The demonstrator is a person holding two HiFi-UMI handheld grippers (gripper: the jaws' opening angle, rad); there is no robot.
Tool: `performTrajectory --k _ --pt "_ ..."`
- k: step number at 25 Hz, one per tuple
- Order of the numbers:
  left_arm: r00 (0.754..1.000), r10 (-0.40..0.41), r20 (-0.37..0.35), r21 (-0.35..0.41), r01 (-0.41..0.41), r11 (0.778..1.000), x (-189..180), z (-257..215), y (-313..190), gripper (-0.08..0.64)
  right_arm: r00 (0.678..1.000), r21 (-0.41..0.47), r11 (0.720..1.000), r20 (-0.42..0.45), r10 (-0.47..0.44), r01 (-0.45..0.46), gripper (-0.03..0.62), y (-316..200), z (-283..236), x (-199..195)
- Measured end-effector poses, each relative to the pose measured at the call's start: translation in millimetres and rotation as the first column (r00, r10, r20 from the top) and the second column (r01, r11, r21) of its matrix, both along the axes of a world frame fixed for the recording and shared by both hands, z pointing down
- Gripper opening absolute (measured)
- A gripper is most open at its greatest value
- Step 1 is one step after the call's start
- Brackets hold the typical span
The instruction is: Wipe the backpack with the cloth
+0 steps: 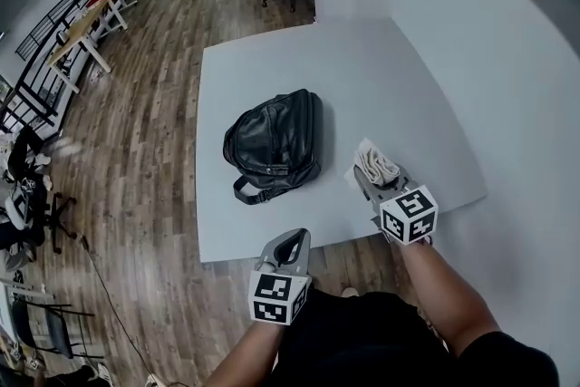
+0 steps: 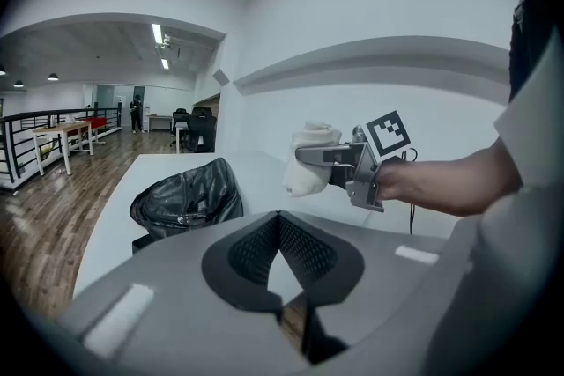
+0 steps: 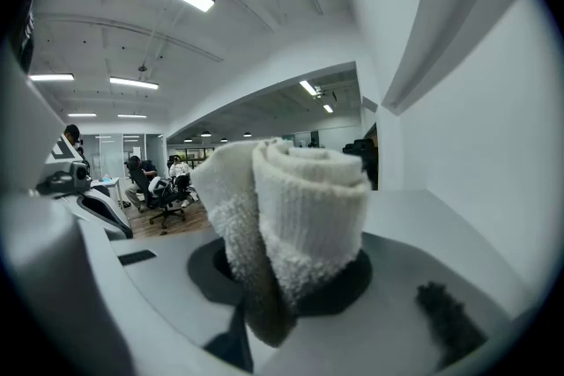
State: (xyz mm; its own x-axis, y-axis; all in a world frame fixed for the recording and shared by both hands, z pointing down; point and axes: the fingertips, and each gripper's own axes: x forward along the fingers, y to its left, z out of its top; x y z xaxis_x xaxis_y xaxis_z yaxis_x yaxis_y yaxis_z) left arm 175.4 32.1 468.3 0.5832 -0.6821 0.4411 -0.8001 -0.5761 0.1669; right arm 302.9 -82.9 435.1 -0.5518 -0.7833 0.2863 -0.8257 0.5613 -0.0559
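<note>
1. The wooden floor (image 1: 136,104) takes up the left of the head view, with desks and office chairs far off.
2. The white table (image 1: 272,59) stands against a pale wall (its near edge is closest to the person).
3. The black backpack (image 1: 275,143) lies on its side on the table, towards the near-left part, with a strap end pointing at the near edge. In the left gripper view the backpack (image 2: 187,198) sits left of centre, with glossy creases.
4. The right gripper (image 1: 372,175) is held over the table's near-right part, to the right of the backpack and apart from it. Its jaws are clamped on the cloth. From the left gripper view the right gripper (image 2: 310,156) shows side-on, with its marker cube behind and a hand round it.
5. The left gripper (image 1: 297,237) is at the table's near edge, short of the backpack. Its jaws are pressed together with nothing between them, and the pads meet in one line in its own view (image 2: 279,229).
6. The cloth (image 1: 374,163) is white, rolled terry. It stands up out of the right gripper's jaws (image 3: 295,224), and the side view shows it bulging past the fingers (image 2: 308,176).
</note>
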Motion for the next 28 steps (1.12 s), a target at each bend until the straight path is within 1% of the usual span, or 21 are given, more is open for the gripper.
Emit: performTrajectory --k 4,9,14,19,23,28 --pt "1.0 -0.03 0.004 0.024 0.03 0.999 13.4 -8.6 25.6 0.006 0.999 0.006 1.0 0.038 -0.026 0.026 0.089 36.5 -9.0 15.2" --pt "0.996 -0.084 -0.011 0.051 0.085 0.995 16.2 -15.1 55.7 0.006 0.995 0.008 0.999 0.08 -0.053 0.053 0.089 73.1 -14.5 28.0" --pt "0.99 -0.138 -0.009 0.054 0.139 0.989 7.5 -22.7 73.9 0.006 0.989 0.003 0.996 0.118 -0.085 0.086 0.089 95.0 -17.1 30.2" --pt "0.984 -0.179 0.004 0.06 0.178 0.982 -8.4 -29.6 76.0 0.006 0.983 0.012 0.993 0.142 -0.118 0.117 0.089 119.3 -27.3 26.0" --pt "0.985 -0.174 0.001 0.057 0.174 0.983 -19.7 -34.1 70.2 0.006 0.98 0.025 0.99 0.142 -0.141 0.138 0.089 140.1 -36.7 14.8" --pt "0.992 -0.129 -0.013 0.058 0.13 0.99 -35.7 -43.9 67.6 0.006 0.979 0.005 0.99 0.15 -0.139 0.14 0.088 165.1 -40.3 -9.2"
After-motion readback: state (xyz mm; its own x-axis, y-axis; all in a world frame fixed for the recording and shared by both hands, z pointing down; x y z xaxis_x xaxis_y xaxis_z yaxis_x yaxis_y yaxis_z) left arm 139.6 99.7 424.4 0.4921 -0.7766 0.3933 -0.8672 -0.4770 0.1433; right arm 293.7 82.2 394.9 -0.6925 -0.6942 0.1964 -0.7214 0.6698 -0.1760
